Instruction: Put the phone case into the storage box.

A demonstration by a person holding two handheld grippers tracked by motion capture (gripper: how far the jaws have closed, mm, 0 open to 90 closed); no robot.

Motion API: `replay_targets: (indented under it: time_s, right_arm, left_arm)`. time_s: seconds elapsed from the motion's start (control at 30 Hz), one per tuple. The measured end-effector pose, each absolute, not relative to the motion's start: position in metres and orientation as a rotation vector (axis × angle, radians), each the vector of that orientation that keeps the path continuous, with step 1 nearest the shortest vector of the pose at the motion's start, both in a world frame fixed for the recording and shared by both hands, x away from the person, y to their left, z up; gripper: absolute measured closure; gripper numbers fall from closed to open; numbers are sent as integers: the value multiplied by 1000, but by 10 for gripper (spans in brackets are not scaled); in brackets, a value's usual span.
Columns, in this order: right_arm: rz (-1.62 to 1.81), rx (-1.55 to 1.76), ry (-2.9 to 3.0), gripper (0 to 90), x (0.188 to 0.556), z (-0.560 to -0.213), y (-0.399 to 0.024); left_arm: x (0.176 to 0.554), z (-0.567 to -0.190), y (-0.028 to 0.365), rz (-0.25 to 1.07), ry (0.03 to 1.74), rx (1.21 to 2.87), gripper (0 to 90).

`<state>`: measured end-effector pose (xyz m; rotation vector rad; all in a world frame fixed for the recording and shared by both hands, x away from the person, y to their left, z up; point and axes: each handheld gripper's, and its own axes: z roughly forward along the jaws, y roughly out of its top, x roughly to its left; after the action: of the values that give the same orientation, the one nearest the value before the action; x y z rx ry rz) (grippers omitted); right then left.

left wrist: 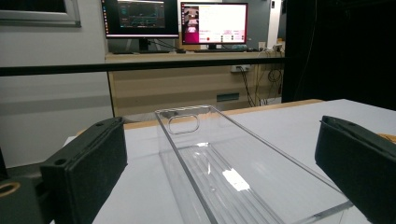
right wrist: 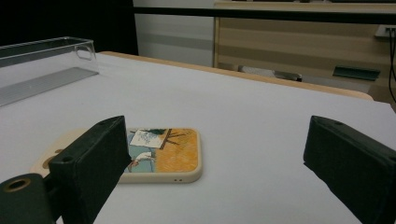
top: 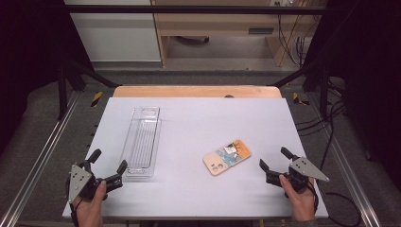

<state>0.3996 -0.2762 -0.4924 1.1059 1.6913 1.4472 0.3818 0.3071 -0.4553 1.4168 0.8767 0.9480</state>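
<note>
I have both grippers low at the near edge of the desk (top: 189,118), one at each near corner. My left gripper (top: 109,166) sits at the near left, its jaws spread wide and released, nothing between them. From the left gripper view, the clear plastic tray (left wrist: 243,172) lies straight ahead of those jaws, its near end level with them but not touched by either pad. The tray is long and narrow, running from near to far on the left half of the desk, with a handle cut-out in its far wall, and it lies empty.

My right gripper (top: 274,163) is at the near right, jaws also released and spread wide, holding nothing. The phone (top: 227,157) lies flat on the desk just left of this gripper and a little farther in, near the middle, well apart from the tray. Its back faces up: a cream case with an orange and blue printed picture, the camera lenses at its near left end. In the right gripper view the phone (right wrist: 159,156) shows ahead of the jaws, partly behind one of them, with bare desk between the pads.
</note>
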Motion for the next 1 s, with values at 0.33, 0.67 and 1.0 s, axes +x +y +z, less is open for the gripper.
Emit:
replay_targets:
  time_s: [0.33, 0.67, 1.0]
  right_arm:
    - [1441, 1143, 1730, 79, 401, -494, -275]
    - [1234, 1191, 1893, 103, 426, -482, -260]
    - [1079, 1162, 2035, 277, 460, -464, -255]
  left_arm:
    - [379, -457, 312, 936, 902, 1398, 19]
    - [379, -458, 313, 940, 906, 1408, 20]
    - [381, -459, 314, 942, 926, 1405, 21]
